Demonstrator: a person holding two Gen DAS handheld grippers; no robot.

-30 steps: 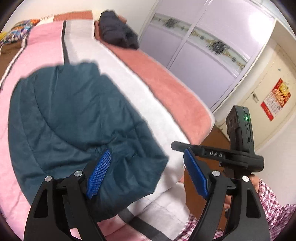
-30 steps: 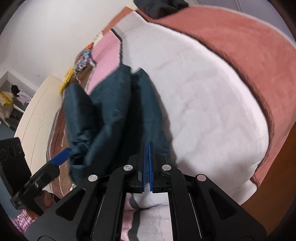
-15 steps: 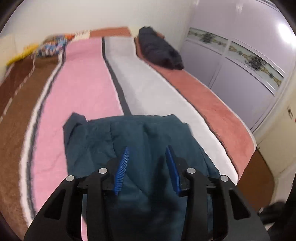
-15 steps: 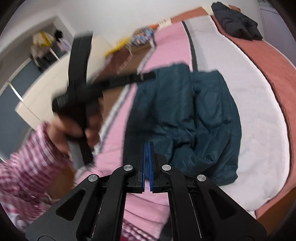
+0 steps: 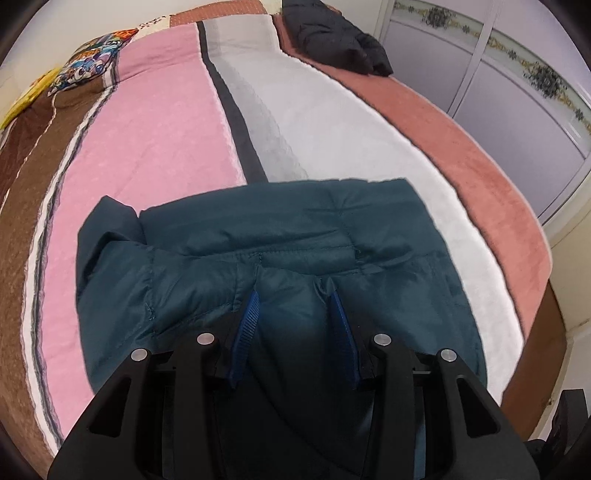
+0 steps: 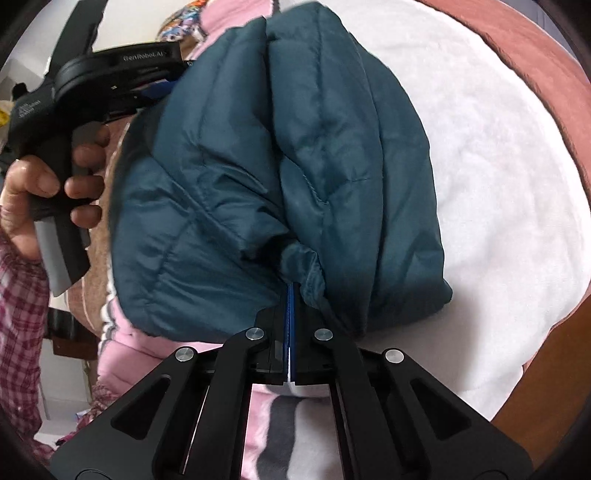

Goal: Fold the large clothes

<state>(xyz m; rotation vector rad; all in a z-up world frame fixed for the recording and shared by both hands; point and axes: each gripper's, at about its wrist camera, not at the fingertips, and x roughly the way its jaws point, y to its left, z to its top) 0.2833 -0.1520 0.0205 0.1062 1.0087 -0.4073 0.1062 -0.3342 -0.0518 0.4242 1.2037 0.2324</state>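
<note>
A dark teal padded jacket (image 5: 280, 251) lies folded on the striped bed cover (image 5: 155, 122). My left gripper (image 5: 295, 302) is open, its blue pads low over the jacket's near part, fabric between them. In the right wrist view the jacket (image 6: 295, 147) fills the middle. My right gripper (image 6: 291, 295) is shut, its tips against a bunched fold at the jacket's near edge; whether fabric is pinched is hidden. The left gripper's body (image 6: 92, 74), held by a hand, is at the jacket's far left side.
A black garment (image 5: 332, 33) lies at the far end of the bed. A patterned pillow (image 5: 88, 70) is at the far left. Lilac wardrobe doors (image 5: 517, 85) stand to the right. The bed's wooden edge (image 5: 535, 350) runs along the near right.
The left gripper has come down close over the jacket, staying open. The right gripper, still shut, has moved in from above the bed to the jacket's near edge.
</note>
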